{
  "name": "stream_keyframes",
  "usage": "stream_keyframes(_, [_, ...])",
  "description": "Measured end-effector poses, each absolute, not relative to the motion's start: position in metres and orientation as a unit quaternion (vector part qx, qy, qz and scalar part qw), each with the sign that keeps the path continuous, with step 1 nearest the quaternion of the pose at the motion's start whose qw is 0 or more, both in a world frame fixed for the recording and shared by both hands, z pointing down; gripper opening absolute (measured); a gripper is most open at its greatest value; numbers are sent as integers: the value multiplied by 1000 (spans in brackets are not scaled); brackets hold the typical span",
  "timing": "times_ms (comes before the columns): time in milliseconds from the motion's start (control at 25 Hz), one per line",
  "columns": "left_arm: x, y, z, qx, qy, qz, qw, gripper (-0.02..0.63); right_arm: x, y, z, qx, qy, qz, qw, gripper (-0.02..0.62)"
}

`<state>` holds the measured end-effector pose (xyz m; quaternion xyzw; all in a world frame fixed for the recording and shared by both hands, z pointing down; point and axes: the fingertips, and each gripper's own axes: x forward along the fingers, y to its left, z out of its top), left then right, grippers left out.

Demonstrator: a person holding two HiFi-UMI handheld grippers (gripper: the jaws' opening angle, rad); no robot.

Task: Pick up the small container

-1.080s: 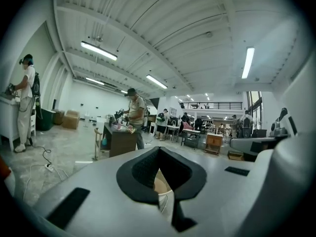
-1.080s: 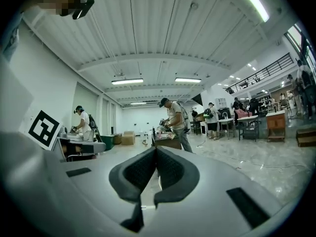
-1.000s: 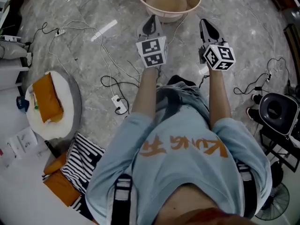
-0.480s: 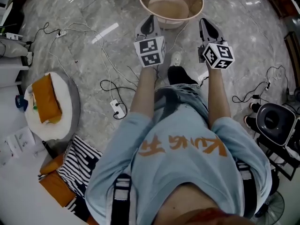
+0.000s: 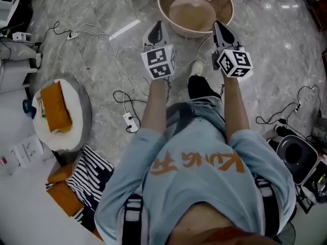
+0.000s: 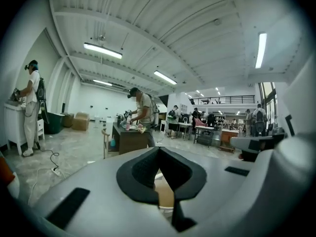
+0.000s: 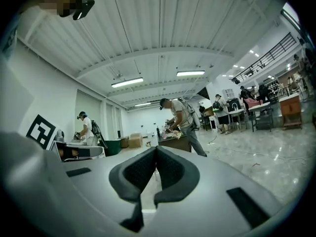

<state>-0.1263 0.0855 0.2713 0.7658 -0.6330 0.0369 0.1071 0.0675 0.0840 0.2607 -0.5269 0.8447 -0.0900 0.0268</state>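
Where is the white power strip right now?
In the head view, the white power strip lies on the floor at left, between the round white seat and the person's left forearm.

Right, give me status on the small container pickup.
Left gripper and right gripper: jaws shut, nothing held. Small container not made out from here. Round tan rimmed table just ahead. White cables trail across the floor by the feet.
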Motion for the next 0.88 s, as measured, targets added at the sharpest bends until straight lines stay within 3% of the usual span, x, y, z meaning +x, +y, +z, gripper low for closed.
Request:
stream_keyframes(320, [-56, -39, 318, 769, -616, 86, 148, 23, 140, -41, 309, -543, 828, -140, 5, 12])
stream_keyframes(560, [3, -115, 297, 783, -605, 64, 130, 23, 213, -120, 285, -564, 816, -124, 26, 12])
stream_keyframes(880, [-12, -174, 290, 769, -623, 71, 126, 24, 183, -182, 288, -526, 840, -132, 19, 12])
